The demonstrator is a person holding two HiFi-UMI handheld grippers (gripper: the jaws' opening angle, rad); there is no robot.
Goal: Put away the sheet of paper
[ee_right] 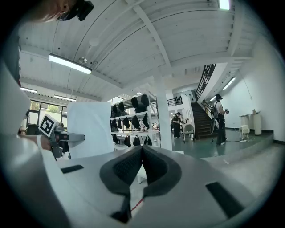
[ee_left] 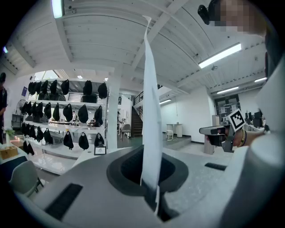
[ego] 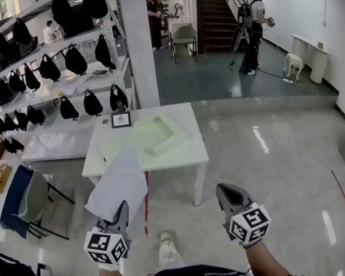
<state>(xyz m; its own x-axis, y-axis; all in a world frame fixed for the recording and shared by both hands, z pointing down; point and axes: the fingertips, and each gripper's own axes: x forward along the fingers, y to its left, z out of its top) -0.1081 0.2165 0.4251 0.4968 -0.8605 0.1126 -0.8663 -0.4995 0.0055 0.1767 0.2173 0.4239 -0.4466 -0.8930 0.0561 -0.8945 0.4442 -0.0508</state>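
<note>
A white sheet of paper (ego: pixel 118 184) hangs in the air in front of me, pinched at its lower edge by my left gripper (ego: pixel 120 211). In the left gripper view the sheet (ee_left: pixel 150 111) stands edge-on, rising straight up out of the shut left gripper (ee_left: pixel 152 189). My right gripper (ego: pixel 225 190) is level with it on the right, shut with nothing between its jaws. In the right gripper view its fingertips meet at the right gripper (ee_right: pixel 141 148), and the paper (ee_right: pixel 89 129) shows broadside at the left.
A white table (ego: pixel 192 154) stands a step ahead, bearing a pale green folder (ego: pixel 162 133) and a small framed card (ego: pixel 120 119). Shelves with black bags (ego: pixel 48 70) rise behind it. Chairs (ego: pixel 32 202) stand at the left. A person (ego: pixel 252 27) stands far off by the stairs.
</note>
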